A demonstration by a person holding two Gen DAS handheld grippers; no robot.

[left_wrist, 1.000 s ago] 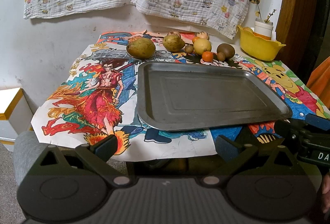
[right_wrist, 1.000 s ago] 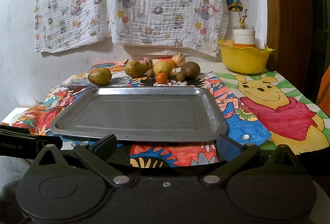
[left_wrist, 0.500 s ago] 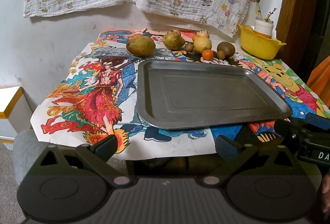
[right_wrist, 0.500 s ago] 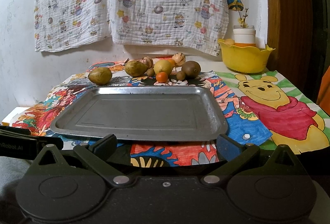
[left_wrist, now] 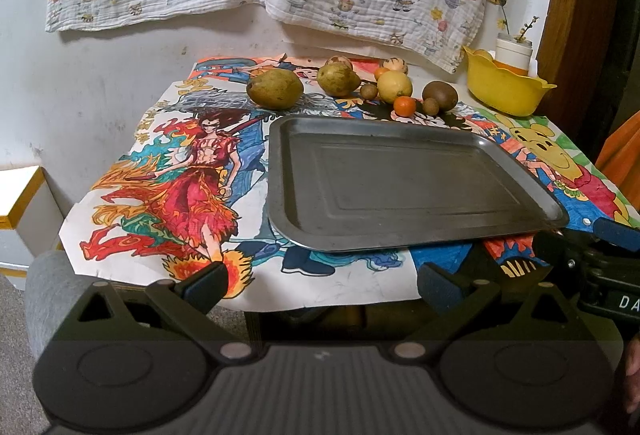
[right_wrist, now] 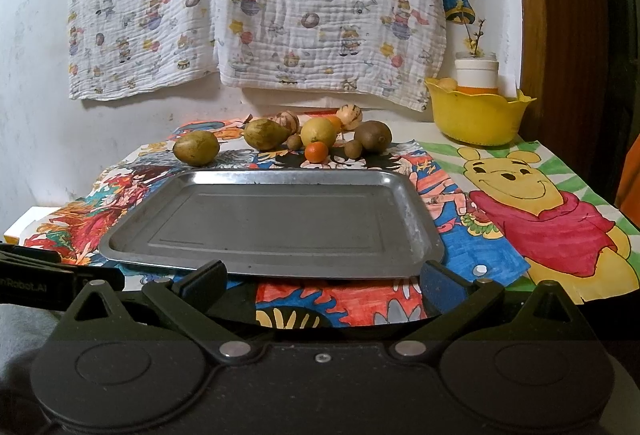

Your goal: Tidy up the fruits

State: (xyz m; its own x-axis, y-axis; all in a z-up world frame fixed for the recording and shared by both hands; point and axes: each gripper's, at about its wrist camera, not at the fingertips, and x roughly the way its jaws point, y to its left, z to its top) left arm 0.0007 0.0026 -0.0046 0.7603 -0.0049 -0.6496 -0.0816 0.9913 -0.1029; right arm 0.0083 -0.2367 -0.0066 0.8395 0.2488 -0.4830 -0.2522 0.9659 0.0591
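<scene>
An empty metal tray (left_wrist: 400, 191) (right_wrist: 280, 219) lies on the table's colourful drawings. Behind its far edge sits a row of fruit: a green-brown mango (left_wrist: 274, 89) (right_wrist: 196, 148), a second mango (left_wrist: 338, 79) (right_wrist: 265, 133), a yellow lemon (left_wrist: 394, 87) (right_wrist: 318, 132), a small orange (left_wrist: 405, 106) (right_wrist: 316, 151), a brown kiwi (left_wrist: 440, 95) (right_wrist: 373, 136) and several small brown fruits. My left gripper (left_wrist: 320, 279) is open and empty at the table's near edge. My right gripper (right_wrist: 322, 277) is open and empty at the tray's near rim.
A yellow bowl (left_wrist: 506, 87) (right_wrist: 476, 115) with a white jar stands at the back right corner. A patterned cloth (right_wrist: 256, 3) hangs on the wall behind. A white box (left_wrist: 20, 195) sits left of the table. The other gripper shows at the right edge (left_wrist: 608, 275).
Both grippers have drifted slightly forward and up; the table and tray sit a little lower in view. Nothing on the table has moved.
</scene>
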